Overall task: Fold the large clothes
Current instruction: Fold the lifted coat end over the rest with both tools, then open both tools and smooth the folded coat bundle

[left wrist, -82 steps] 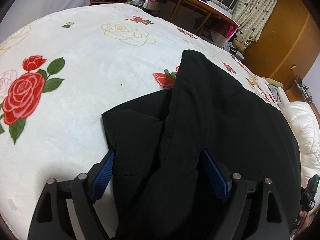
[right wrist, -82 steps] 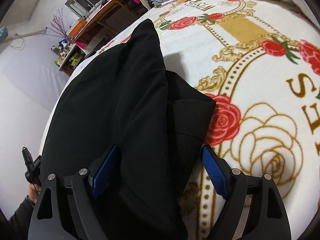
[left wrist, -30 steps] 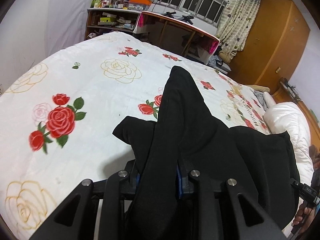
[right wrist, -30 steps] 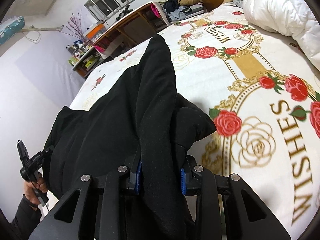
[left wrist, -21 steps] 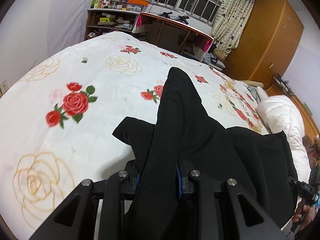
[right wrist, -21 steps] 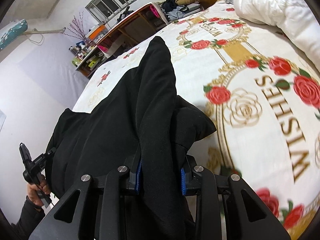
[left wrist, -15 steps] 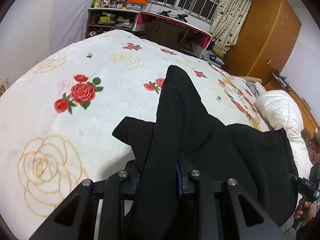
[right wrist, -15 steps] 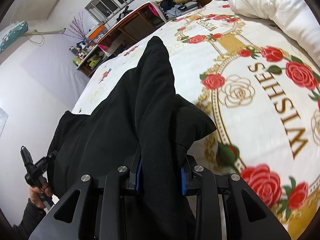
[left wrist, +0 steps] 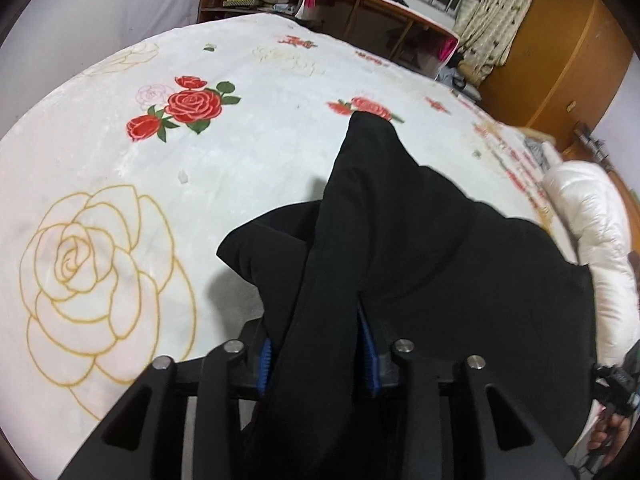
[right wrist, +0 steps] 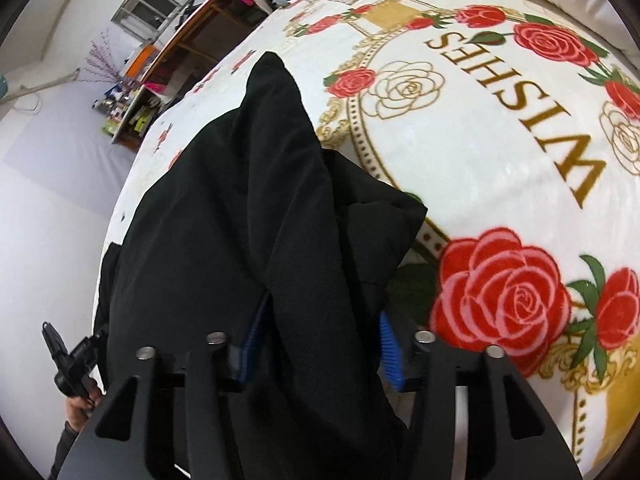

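A large black garment (left wrist: 400, 240) lies across a white blanket with red and gold roses (left wrist: 120, 160). My left gripper (left wrist: 316, 356) has its blue pads on either side of a thick fold of the garment's near edge, jaws slightly parted but still around the cloth. My right gripper (right wrist: 320, 336) holds another fold of the same garment (right wrist: 240, 200), its blue pads a little wider apart with cloth between them. The garment's far end runs to a narrow point (left wrist: 360, 120) up the bed.
A white duvet (left wrist: 580, 208) is bunched at the right side of the bed. A wooden desk and shelves (left wrist: 360, 4) stand beyond the bed's far edge, a wooden wardrobe (left wrist: 560, 48) at right. "WISHES" lettering (right wrist: 520, 100) is on the blanket.
Both grippers have moved forward and lower over the bed with the garment. Their jaws have begun to part: the blue pads show wider apart than half a second ago.
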The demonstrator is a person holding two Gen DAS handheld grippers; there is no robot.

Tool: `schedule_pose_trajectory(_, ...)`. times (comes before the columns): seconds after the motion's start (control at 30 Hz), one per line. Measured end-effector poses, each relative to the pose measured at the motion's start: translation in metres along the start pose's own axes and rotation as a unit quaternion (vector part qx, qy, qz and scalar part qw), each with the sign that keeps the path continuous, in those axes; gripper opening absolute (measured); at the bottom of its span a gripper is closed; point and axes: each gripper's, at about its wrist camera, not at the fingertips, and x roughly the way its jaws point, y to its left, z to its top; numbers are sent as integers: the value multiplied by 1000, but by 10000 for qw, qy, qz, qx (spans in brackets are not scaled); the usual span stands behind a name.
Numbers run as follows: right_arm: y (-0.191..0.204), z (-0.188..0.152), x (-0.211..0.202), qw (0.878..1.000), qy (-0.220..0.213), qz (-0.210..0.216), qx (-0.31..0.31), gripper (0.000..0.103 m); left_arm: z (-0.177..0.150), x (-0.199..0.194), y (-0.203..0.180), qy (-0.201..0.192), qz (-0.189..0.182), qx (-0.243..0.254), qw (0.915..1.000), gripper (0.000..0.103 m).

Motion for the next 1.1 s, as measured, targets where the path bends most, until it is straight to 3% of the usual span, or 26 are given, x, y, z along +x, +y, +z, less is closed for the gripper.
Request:
schedule_pose_trajectory(0.17, 0, 2, -12, 9999, -25, -128, -24, 58, -1, -11, 12, 42, -169, -359, 9992, 49)
schedule_pose_trajectory(0.27, 4, 2, -34, 9994, -269, -200, -106, 58, 0, -24, 20, -31, -244, -455, 9987, 49)
schedule_pose_trajectory(0.4, 14, 3, -64, 9970, -685, -247, -246, 58, 4, -55, 24, -512, -122, -505, 9973, 48)
schedule_pose_trajectory(0.57, 47, -6, -71, 9930, -909, -341, -673, 58, 9, -73, 11, -709, -402, -388, 9959, 48)
schedule_pose_trajectory(0.77, 77, -20, -32, 9895, -689, -491, -1173, 55, -6, -50, -40, -443, -618, 282, 9967, 48)
schedule_pose_trajectory(0.87, 73, -18, -14, 9883, -601, -690, -1221, 54, -14, -26, -59, -214, -555, 524, 9969, 48)
schedule_pose_trajectory(0.93, 67, -16, -1, 9875, -527, -855, -1212, 51, -18, -7, -62, -67, -490, 558, 9972, 48)
schedule_pose_trajectory(1.1, 62, -11, 12, 9828, -585, -1150, -1325, 49, -15, 11, -61, -188, -411, 596, 9972, 49)
